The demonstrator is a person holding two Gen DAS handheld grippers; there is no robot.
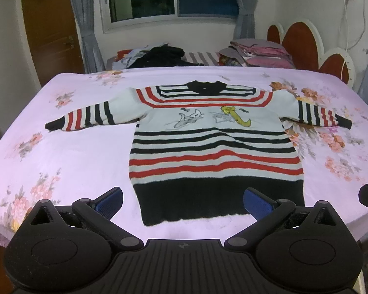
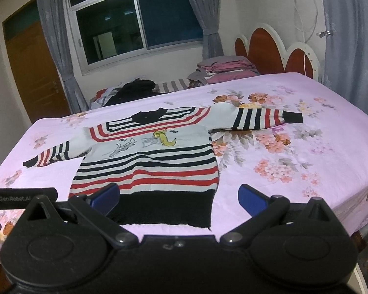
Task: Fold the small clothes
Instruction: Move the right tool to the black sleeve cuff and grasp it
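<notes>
The left gripper [image 1: 182, 202] has its fingers [image 1: 110, 202] spread wide, grasping nothing, above the sweater [image 1: 213, 152] hem. The right gripper [image 2: 179, 199] is likewise released. The sweater lies flat, sleeves out, on the bed [image 1: 73, 152]; folded bedding, probably, sits beyond.

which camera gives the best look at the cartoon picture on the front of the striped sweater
The left wrist view: it faces the sweater squarely, so the cartoon print sits centred and largest. The right wrist view shows the same print smaller and skewed, from off to one side.
</notes>
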